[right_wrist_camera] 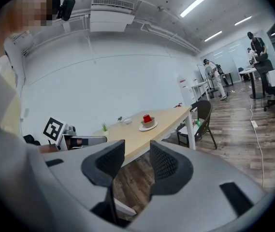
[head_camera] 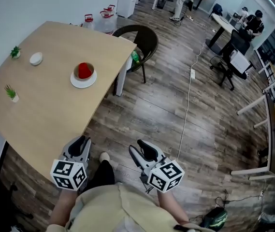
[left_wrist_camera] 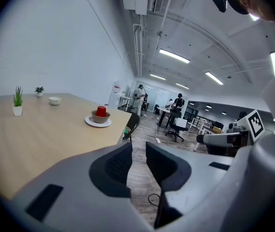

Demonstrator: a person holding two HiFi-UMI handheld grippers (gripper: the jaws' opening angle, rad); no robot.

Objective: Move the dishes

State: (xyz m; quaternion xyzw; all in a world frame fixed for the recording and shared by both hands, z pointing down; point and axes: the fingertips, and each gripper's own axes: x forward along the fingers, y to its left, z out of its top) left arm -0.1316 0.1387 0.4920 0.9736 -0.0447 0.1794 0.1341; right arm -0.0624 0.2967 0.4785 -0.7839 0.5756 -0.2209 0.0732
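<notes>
grey left tool [head_camera: 81, 141], right tool [head_camera: 145, 145] (abreast)

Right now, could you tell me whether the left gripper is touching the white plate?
Apart. The head view shows bare tabletop between the left gripper and the white plate.

Head view: steep down, table [head_camera: 45, 105] at left. Both gripper views: low, near level, sharing table, plate [head_camera: 75, 83].

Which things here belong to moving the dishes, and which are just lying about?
For the job: white plate, brown bowl on it, red cup in the bowl, small white bowl.
Lying about: far potted plant, near potted plant, dark chair, red-capped jugs beyond the table.
</notes>
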